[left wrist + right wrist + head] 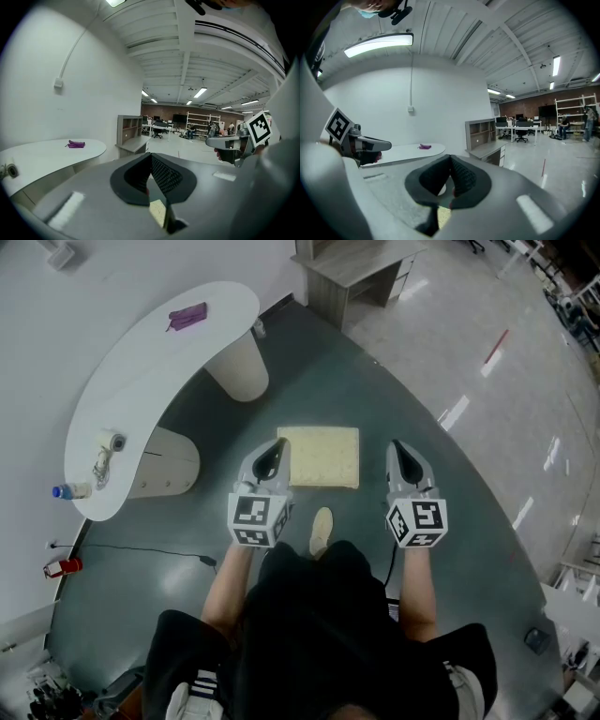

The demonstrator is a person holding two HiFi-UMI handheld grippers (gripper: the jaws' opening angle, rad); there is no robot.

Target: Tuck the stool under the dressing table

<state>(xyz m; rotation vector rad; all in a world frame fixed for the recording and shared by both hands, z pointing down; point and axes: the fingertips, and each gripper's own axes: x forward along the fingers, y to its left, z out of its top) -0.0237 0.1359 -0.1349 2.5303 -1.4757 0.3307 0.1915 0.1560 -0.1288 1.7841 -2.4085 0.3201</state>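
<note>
The stool (pixel 319 457), with a square cream top, stands on the dark floor just ahead of me. The white curved dressing table (pixel 141 371) is to its left, along the wall. My left gripper (pixel 274 452) hovers over the stool's left edge, shut and empty. My right gripper (pixel 398 450) hangs beyond the stool's right edge, also shut and empty. In the left gripper view the closed jaws (pixel 151 176) hide most of the stool (pixel 158 212), and the dressing table (pixel 47 159) lies to the left. In the right gripper view the jaws (pixel 450 180) are closed too, with the table (pixel 408 152) behind them.
A purple item (pixel 187 315) lies on the table's far end; a white round object (pixel 110 442) and a bottle (pixel 70 490) sit at its near end. A grey shelf desk (pixel 361 268) stands beyond. A cable (pixel 141 549) and a red object (pixel 63 567) lie on the floor at the left.
</note>
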